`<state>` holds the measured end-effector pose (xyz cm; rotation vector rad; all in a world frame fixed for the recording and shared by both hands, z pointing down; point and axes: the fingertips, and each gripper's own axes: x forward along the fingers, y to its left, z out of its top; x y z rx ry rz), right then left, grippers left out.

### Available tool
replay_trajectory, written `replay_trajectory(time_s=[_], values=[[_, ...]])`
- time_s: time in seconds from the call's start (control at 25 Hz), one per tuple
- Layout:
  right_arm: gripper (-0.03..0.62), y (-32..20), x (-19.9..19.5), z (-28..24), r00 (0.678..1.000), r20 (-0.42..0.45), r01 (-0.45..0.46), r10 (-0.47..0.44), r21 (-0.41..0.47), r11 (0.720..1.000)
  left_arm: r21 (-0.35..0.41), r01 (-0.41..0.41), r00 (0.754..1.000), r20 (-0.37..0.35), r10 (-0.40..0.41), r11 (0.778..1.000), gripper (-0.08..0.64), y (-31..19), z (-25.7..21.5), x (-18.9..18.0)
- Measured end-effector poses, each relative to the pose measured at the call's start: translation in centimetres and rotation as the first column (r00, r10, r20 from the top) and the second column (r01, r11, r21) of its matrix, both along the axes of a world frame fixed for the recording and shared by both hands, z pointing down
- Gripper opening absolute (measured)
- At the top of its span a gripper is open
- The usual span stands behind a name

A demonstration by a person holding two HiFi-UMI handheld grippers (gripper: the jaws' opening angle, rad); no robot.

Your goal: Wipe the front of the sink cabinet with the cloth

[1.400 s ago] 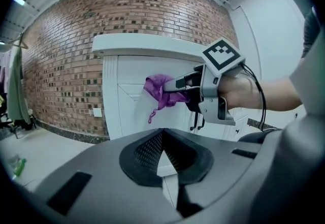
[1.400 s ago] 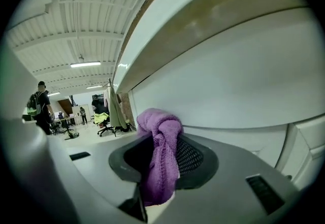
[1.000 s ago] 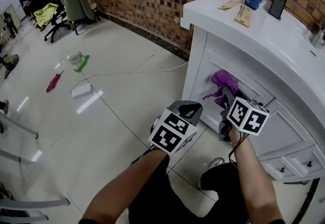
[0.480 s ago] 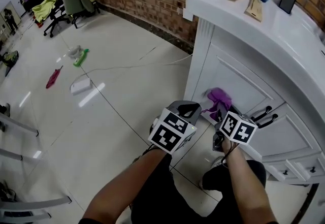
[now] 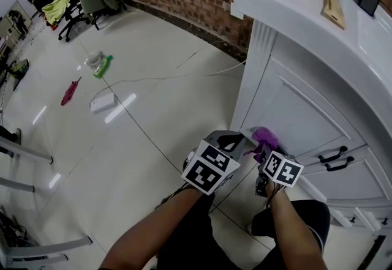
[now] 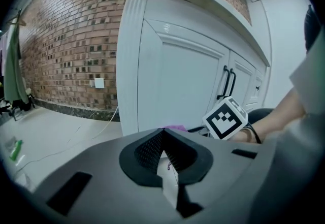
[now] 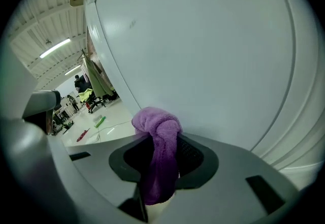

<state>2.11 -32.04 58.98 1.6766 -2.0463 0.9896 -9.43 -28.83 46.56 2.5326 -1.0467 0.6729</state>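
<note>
R gripper (image 5: 262, 153) clamped on the purple cloth (image 5: 265, 138), wad pressed low on the sink cabinet (image 5: 306, 88) front, near its bottom left corner. L gripper (image 5: 231, 139): jaws together, nothing in them, hanging just off that same corner. Risk, I'd say: the cloth's bunched to a small knob, so a hard drag could pull it from the pinch or let bare jaw tips scuff the paint. The black handles (image 5: 334, 155) further right could snag it. Cloth's long axis runs along the jaws, knob end toward the door, tail back into the gripper.
</note>
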Motion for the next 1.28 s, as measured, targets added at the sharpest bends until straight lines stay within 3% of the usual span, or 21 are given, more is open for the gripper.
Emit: replay_trajectory(time_s=[0.48,0.76,0.96,1.28], values=[[0.117,0.0,-0.7,8.3,1.000,-0.010,0.003,-0.005,-0.153,0.988,-0.046,0.006,0.998,0.059,-0.003,0.999,0.005,0.4,3.2,-2.1],[0.117,-0.4,-2.5,10.9,0.999,0.041,0.024,-0.014,-0.239,0.971,-0.045,0.022,0.996,0.082,-0.018,0.999,0.005,0.6,3.8,-3.8],[0.117,-0.8,-2.4,9.4,0.999,-0.015,0.039,-0.042,-0.175,0.984,-0.036,0.032,0.997,0.077,-0.029,0.999,0.005,0.5,3.4,-4.0],[0.117,-1.8,-2.6,3.2,0.999,0.010,0.054,-0.054,-0.073,0.996,-0.003,0.036,0.999,0.041,-0.036,0.999,0.005,0.5,1.2,-2.9]])
